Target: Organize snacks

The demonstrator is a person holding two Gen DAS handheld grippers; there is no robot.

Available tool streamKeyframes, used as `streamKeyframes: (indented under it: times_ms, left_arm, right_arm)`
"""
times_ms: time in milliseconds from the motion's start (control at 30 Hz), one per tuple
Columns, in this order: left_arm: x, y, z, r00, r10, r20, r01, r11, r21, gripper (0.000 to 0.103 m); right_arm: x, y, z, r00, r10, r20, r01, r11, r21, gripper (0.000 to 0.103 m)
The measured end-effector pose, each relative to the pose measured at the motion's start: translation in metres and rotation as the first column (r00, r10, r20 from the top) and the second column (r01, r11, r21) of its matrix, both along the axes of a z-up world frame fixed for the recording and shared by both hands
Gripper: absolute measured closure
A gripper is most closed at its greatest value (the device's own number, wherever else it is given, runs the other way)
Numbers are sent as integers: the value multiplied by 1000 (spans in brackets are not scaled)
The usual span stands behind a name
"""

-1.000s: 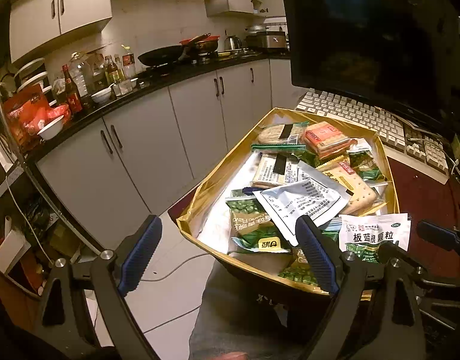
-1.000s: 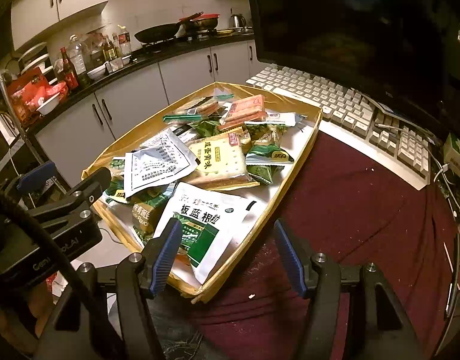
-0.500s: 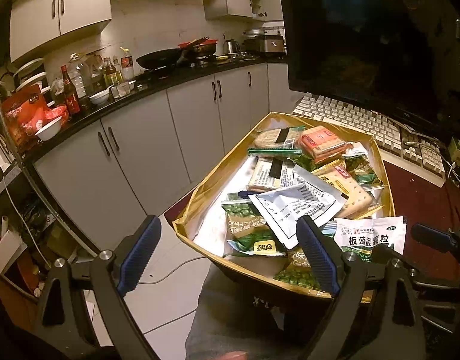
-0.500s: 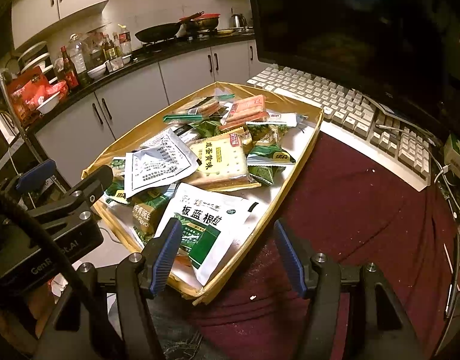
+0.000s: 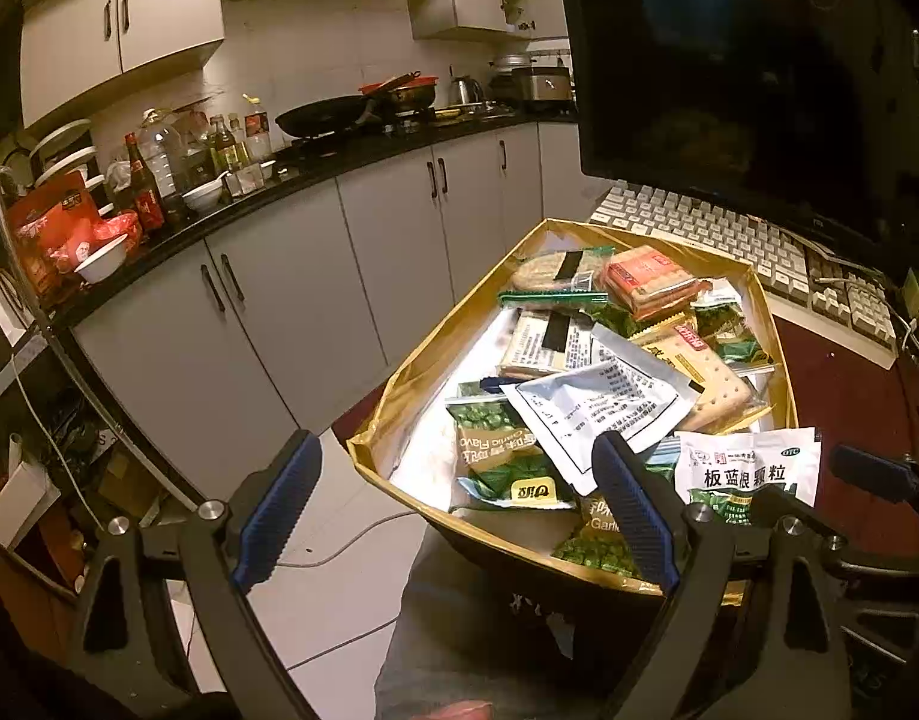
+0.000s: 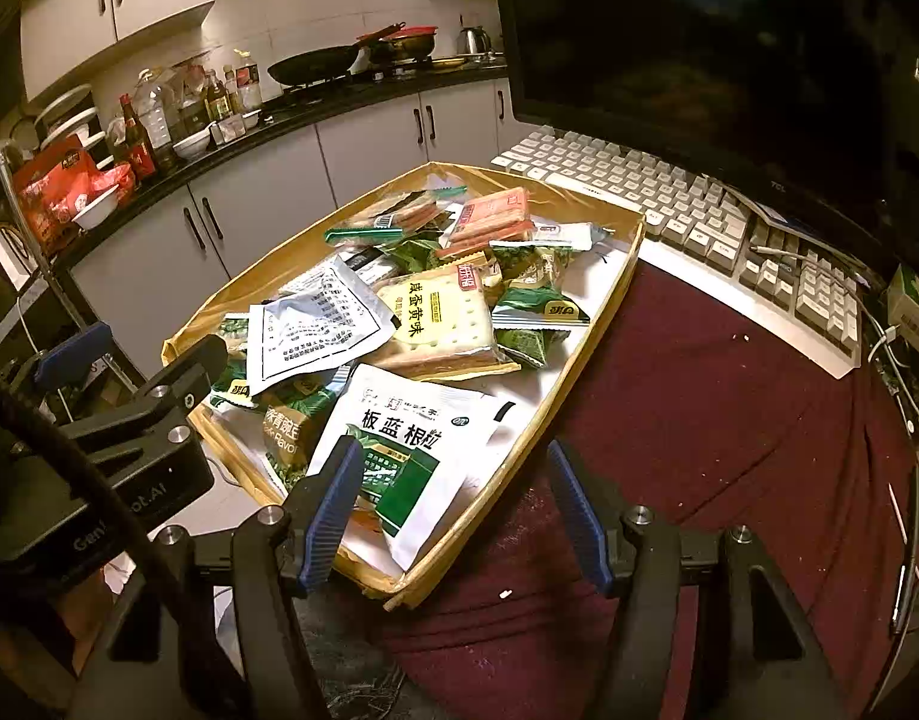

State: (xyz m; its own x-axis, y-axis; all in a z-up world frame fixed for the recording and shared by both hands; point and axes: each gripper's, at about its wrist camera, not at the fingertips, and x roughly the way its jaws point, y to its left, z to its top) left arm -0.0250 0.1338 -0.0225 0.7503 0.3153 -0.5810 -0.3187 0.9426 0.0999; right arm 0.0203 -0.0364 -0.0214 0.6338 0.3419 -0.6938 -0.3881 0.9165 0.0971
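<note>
The right gripper [image 6: 453,510] is hovering with open, empty jaws just over the white-and-green sachet [image 6: 408,450] lying at the near corner of the gold tray [image 6: 603,324], its long axis running away from the jaws, while the left gripper [image 5: 459,510], also open, is waiting farther off.

A home kitchen doubling as a desk corner: grey cabinets [image 5: 291,312] under a black tabletop [image 5: 315,174] crowded with oil bottles [image 5: 141,180], bowls and a frying pan [image 5: 321,117] on the stove, while a keyboard [image 6: 687,204] and dark monitor [image 6: 729,48] sit on a maroon cloth [image 6: 729,408]
</note>
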Motion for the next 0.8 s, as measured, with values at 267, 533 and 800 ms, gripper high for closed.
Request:
streamKeyframes:
  times_ms: [267,533,800]
  left_arm:
    - [1,-2,-2,1000,-9,-12,9,1000,3,12]
    - [-1,-7,-3,1000,-20,-14,20,1000,20,12]
    - [0,-8,-4,1000,-23,-15,23,999,23,12]
  right_arm:
    - [0,-1,0,1000,3,2,-3,1000,1,39]
    - [0,-1,0,1000,3,2,-3,1000,1,39]
    - [0,-1,0,1000,3,2,-3,1000,2,39]
